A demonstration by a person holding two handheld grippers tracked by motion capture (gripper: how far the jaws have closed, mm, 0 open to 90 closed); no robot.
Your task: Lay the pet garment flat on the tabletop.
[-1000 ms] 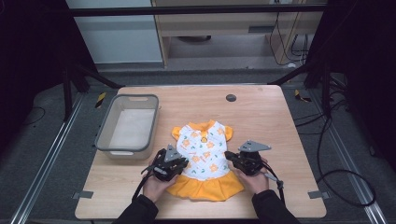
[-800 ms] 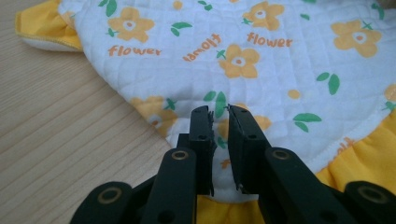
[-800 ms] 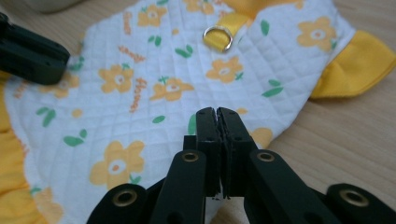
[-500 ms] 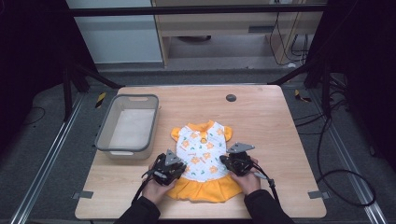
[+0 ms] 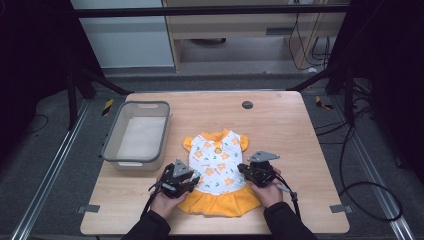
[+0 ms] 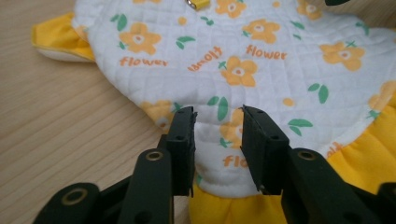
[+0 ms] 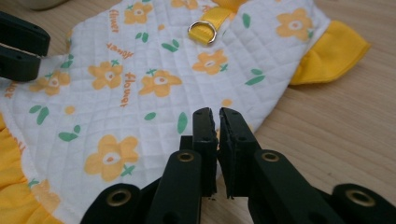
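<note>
A wooden table stands among dark frames and cables, a grey bin at its left. The flowered dress lies flat near the front edge. The left gripper has just opened, jaws astride the cloth; the right gripper has parted a sliver, gripping nothing. Its view catches the dress's metal ring.

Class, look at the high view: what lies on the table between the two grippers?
The dress, its white flowered body spanning from left gripper to right gripper.

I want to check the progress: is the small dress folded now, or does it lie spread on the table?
Spread. The dress lies flat on the table, both yellow sleeves out to the sides, skirt ruffle toward the person.
</note>
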